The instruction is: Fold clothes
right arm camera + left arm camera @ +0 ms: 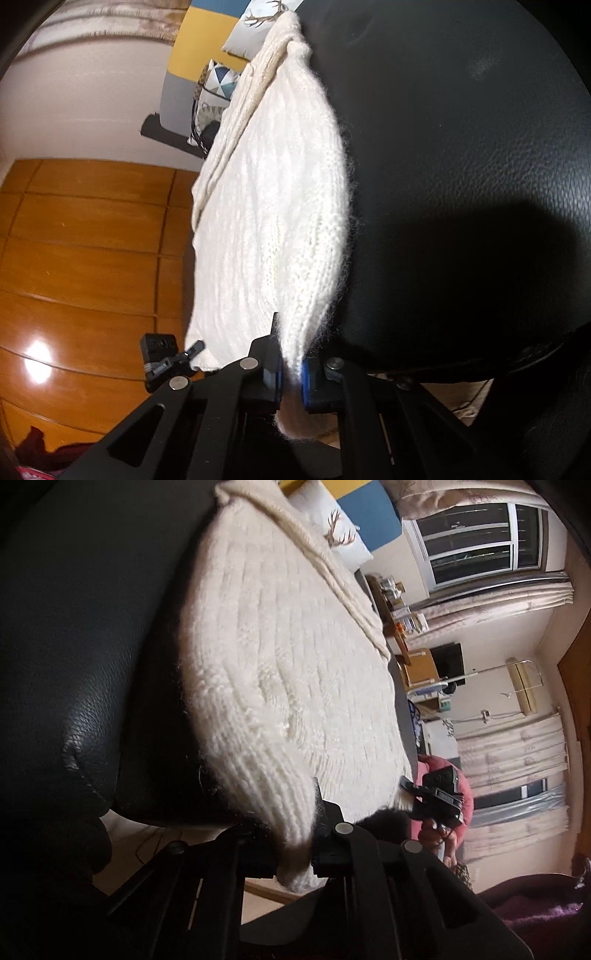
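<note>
A: Which step is in hand?
B: The cream ribbed knit sweater (280,686), spread ahead over a black leather seat (92,646), is clamped at its near hem by left gripper (295,834) and right gripper (291,373).
A: Next?
B: Probably both corners are to be lifted together and carried forward.

No text, label, brand or number can be read anywhere.

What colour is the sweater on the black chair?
Cream white, with a ribbed knit; the sweater shows best in the left wrist view.
</note>
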Demonstrator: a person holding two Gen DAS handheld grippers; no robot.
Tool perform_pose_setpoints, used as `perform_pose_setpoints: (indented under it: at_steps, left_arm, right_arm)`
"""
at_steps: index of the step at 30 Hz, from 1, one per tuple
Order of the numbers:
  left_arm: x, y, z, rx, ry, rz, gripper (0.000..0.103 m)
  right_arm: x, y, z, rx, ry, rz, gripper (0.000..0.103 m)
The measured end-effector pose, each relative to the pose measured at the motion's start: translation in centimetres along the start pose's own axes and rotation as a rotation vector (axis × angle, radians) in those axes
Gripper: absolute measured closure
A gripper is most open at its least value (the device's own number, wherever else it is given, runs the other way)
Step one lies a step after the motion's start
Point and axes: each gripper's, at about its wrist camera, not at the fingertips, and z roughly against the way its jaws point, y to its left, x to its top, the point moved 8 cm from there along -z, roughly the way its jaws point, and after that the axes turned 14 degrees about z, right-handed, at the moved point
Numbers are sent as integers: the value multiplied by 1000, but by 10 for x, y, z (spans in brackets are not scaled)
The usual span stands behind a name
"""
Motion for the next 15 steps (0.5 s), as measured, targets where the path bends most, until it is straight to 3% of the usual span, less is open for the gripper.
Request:
perform_pose_setpoints:
  at_steps: [9,15]
  left_arm:
    - [-6,-36,21,-93,-41,-91,93]
    - [-25,-41,33,-131,-7,-99,93]
  right_arm:
    - [-1,26,16,86,-24,47,98]
    - [-17,43,25,92,35,114,98]
